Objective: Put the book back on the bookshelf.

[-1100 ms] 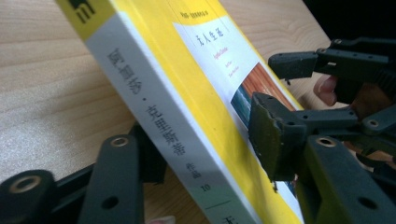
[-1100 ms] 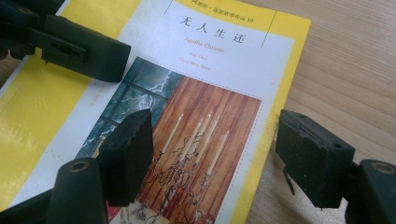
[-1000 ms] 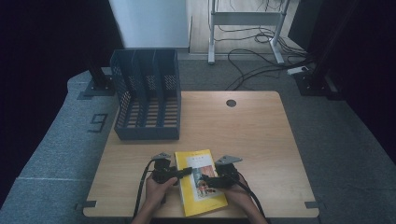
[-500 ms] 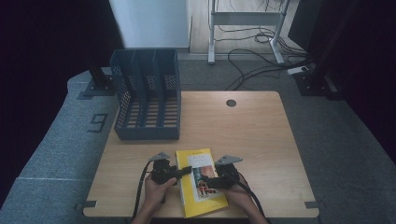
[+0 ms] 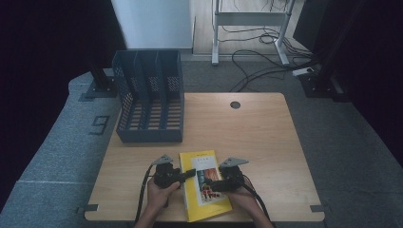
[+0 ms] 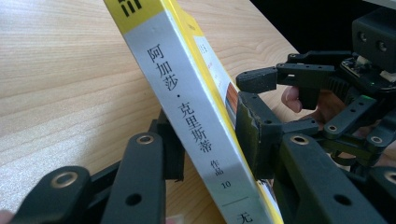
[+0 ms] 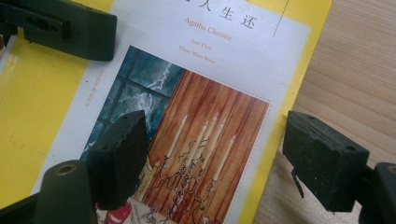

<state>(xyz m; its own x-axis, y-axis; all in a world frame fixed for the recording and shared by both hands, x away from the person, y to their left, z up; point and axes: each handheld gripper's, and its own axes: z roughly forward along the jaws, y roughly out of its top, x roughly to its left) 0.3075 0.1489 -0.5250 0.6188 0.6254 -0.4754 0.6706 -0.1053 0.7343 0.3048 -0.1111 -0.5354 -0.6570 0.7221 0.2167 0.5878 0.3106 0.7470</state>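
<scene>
- Book [image 5: 203,184]: yellow paperback lying at the near edge of the bench [image 5: 256,133], between both hands; a dark rack [image 5: 149,95] stands well apart at the far left corner.
- Handling, my read: light, thin paperback. Stiff along the spine, floppy across the cover. The glossy cover looks slippery, so a pinch on a single cover edge would likely bend it or let it slide.
- Best hold, my read: across the full thickness at the spine side, where it is stiffest. The fore-edge is the second choice, since the pages may fan.
- Left tool [image 6: 205,140]: in its own view the jaws straddle the grey spine, one under the book and one over the cover. The spine edge looks tilted up off the bench. Jaws are close against it, but I can't tell whether they are actually pinching or just bracketing.
- Right tool [image 7: 229,158]: jaws spread wide. One sits over the cover picture, the other hangs past the book's edge above bare bench. It grips nothing.
- Pose, high view: both forearms come in from the bottom edge, left hand [image 5: 159,194] at the book's left side, right hand [image 5: 240,192] at its right. The tools point inward toward each other, low over the book.
- In the left gripper view the other tool shows at upper right, just beside the cover, apart from it.
</scene>
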